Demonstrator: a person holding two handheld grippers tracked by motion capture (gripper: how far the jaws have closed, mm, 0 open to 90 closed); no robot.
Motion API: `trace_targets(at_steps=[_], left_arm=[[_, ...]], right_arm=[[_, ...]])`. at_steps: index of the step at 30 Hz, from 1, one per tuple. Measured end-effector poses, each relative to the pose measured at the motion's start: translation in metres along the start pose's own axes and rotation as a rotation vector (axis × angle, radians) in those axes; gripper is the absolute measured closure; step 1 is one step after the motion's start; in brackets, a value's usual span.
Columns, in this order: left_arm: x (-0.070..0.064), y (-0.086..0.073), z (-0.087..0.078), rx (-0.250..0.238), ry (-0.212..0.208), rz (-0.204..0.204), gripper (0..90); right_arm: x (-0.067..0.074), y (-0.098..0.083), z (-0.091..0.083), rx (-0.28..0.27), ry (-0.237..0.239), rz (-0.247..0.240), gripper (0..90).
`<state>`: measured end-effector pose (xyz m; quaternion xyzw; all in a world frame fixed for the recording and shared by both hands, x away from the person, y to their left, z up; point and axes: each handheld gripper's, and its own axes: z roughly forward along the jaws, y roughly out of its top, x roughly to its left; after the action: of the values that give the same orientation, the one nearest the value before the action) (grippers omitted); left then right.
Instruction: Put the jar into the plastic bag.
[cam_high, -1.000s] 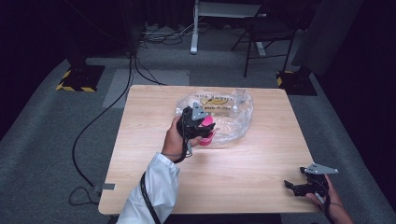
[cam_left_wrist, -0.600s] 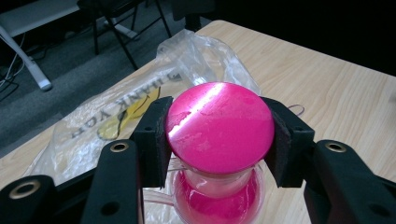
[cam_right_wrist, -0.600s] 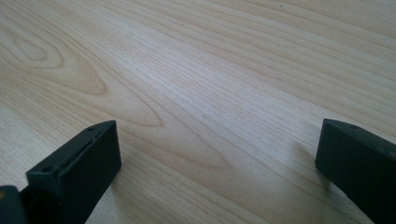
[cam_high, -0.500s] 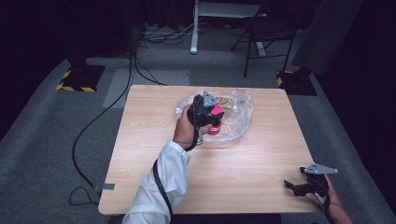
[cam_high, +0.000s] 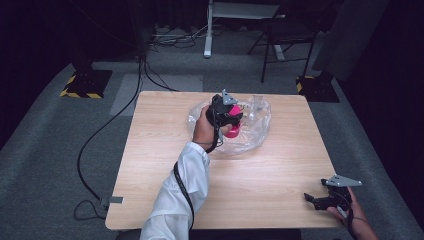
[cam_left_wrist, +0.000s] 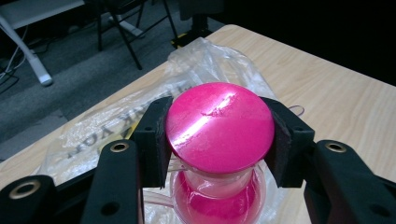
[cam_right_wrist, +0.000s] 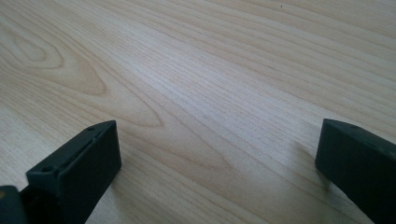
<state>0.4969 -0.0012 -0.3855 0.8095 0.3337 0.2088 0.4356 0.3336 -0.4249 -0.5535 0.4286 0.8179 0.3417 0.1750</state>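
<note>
A pink hourglass (cam_left_wrist: 219, 126) with a round pink cap and a clear waist sits between the pads of my left gripper (cam_left_wrist: 219, 140), which is shut on its cap. In the high view the left gripper (cam_high: 231, 119) holds the hourglass (cam_high: 234, 130) over a crumpled clear plastic bag (cam_high: 252, 136) at the far middle of the wooden table (cam_high: 160, 150). The bag (cam_left_wrist: 116, 119) carries some printed lettering. My right gripper (cam_high: 313, 199) rests near the table's front right corner, jaws open. Between the right gripper's (cam_right_wrist: 219, 154) jaws lies bare wood.
Beyond the table's far edge are a grey carpet, cables (cam_high: 150, 75), a chair (cam_high: 285, 35) and stand bases with yellow-black stripes (cam_high: 82, 85). The person's white sleeve (cam_high: 185, 185) crosses the table's front middle.
The left hand has carried the pink hourglass to the right and farther from the person, over the plastic bag. The right gripper has stayed where it was.
</note>
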Motion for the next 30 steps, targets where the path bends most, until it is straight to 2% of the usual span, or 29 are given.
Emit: trace_targets(at_steps=[3, 6, 9, 16, 22, 30], left_arm=[[0.003, 0.0, 0.008, 0.001, 0.016, -0.004, 48.1], [0.006, -0.001, 0.018, -0.006, 0.007, -0.027, 48.1], [0.006, -0.002, 0.028, 0.003, 0.013, -0.01, 48.1], [0.013, -0.009, 0.045, 0.015, 0.033, -0.051, 48.1], [0.013, -0.018, 0.056, 0.037, 0.043, -0.073, 48.1], [0.008, -0.032, 0.068, 0.078, 0.055, -0.074, 48.1]], right_arm=[[0.0, 0.0, 0.0, 0.0, 0.0, 0.0, 0.0], [0.0, 0.0, 0.0, 0.0, 0.0, 0.0, 0.0], [0.0, 0.0, 0.0, 0.0, -0.001, 0.001, 0.0], [0.0, 0.0, 0.0, 0.001, 0.0, 0.0, 0.0], [0.0, 0.001, 0.001, 0.0, 0.001, -0.002, 0.0], [0.0, 0.001, 0.001, 0.0, 0.001, -0.001, 0.0]])
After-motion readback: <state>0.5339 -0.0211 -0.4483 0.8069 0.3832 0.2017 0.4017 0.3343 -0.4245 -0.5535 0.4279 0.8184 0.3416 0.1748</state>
